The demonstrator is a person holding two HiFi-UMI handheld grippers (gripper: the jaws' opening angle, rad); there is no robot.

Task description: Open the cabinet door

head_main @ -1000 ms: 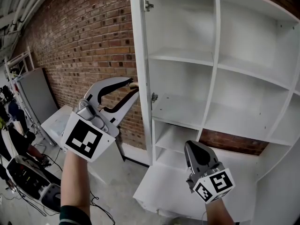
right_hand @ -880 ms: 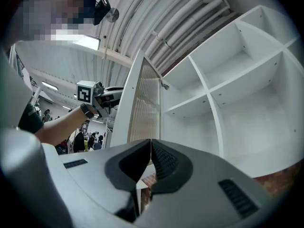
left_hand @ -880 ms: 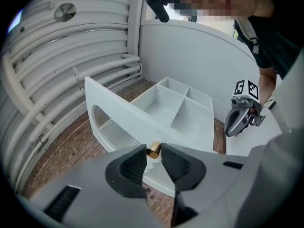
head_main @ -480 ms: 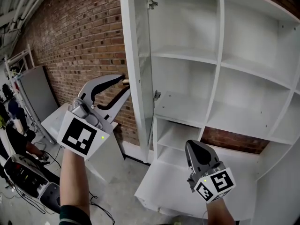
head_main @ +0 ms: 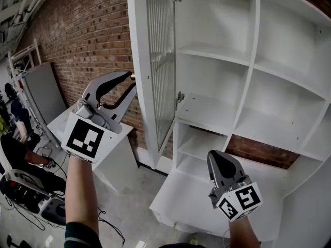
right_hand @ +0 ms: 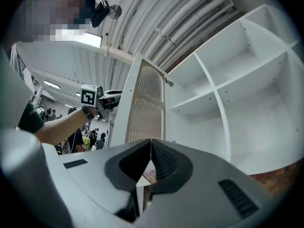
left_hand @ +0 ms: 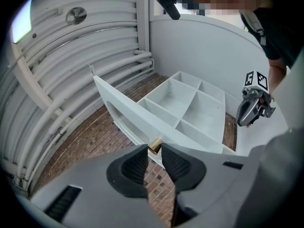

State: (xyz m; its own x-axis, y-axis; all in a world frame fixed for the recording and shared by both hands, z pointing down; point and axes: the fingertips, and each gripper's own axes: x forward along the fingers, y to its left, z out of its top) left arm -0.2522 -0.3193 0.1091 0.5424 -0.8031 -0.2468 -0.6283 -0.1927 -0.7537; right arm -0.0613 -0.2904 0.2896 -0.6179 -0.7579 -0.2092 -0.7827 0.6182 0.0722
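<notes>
The tall white cabinet point(head_main: 248, 87) stands against the brick wall with bare shelves showing. Its ribbed-glass door point(head_main: 155, 61) is swung out towards me, hinged on the right. My left gripper point(head_main: 132, 81) is shut on the door's small brass knob point(head_main: 133, 77). In the left gripper view the knob point(left_hand: 154, 146) sits pinched between the tips of the left gripper point(left_hand: 153, 151), on the door's edge point(left_hand: 128, 113). My right gripper point(head_main: 220, 161) hangs low in front of the lower shelves, shut and holding nothing. In its own view, the right gripper point(right_hand: 151, 144) points at the door point(right_hand: 147, 108).
A low white box point(head_main: 116, 154) stands left of the cabinet under my left arm. A grey panel point(head_main: 39, 97) leans on the brick wall point(head_main: 88, 35). A white board point(head_main: 191, 200) lies at the cabinet's foot. Cables and gear lie on the floor at the far left.
The door has swung further open, its free edge moving left and its ribbed glass now facing me. My left gripper went left with the knob. The right gripper barely moved.
</notes>
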